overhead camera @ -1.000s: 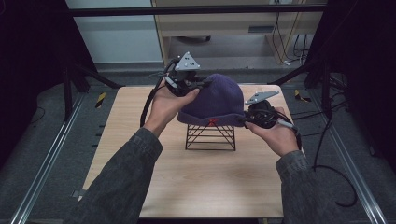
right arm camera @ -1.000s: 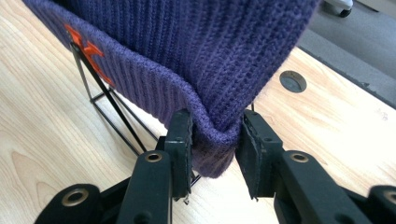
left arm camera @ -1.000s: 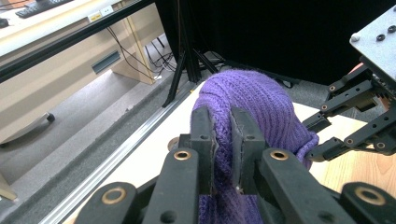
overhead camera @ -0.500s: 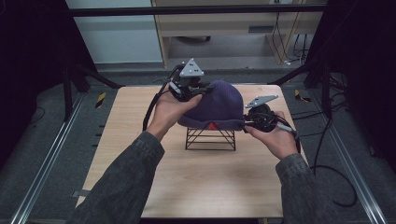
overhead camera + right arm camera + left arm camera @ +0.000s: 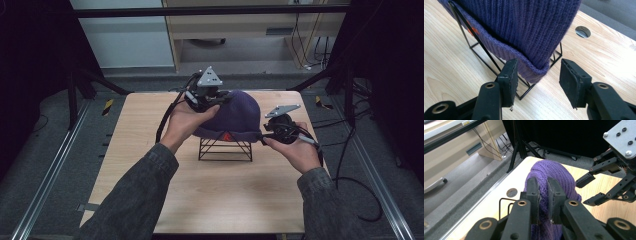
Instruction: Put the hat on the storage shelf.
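one wooden table is seen under everything, pale-grained, with a round hole near its edge in both gripper views. on it, a black wire stand is set, an open frame of thin rods with slanted sides. over the stand a purple knitted hat is draped; its crown is rounded, its body is ribbed in vertical rows, and its lower edge is finished by a thicker rolled cuff, on which a small orange-red mark is sewn. in the right gripper view the cuff is seen hanging past the wire frame at one corner, above the tabletop.

the left gripper is held at the crown's far-left side in the high view, and its jaws are clenched on a fold of the knit, which is pinched between the two pads. the right gripper is held at the hat's right edge, low, just above the table; its jaws are spread wide, and the cuff's corner is seen between them, with the left pad close against the cuff and the right pad apart from it. nothing is gripped by it.
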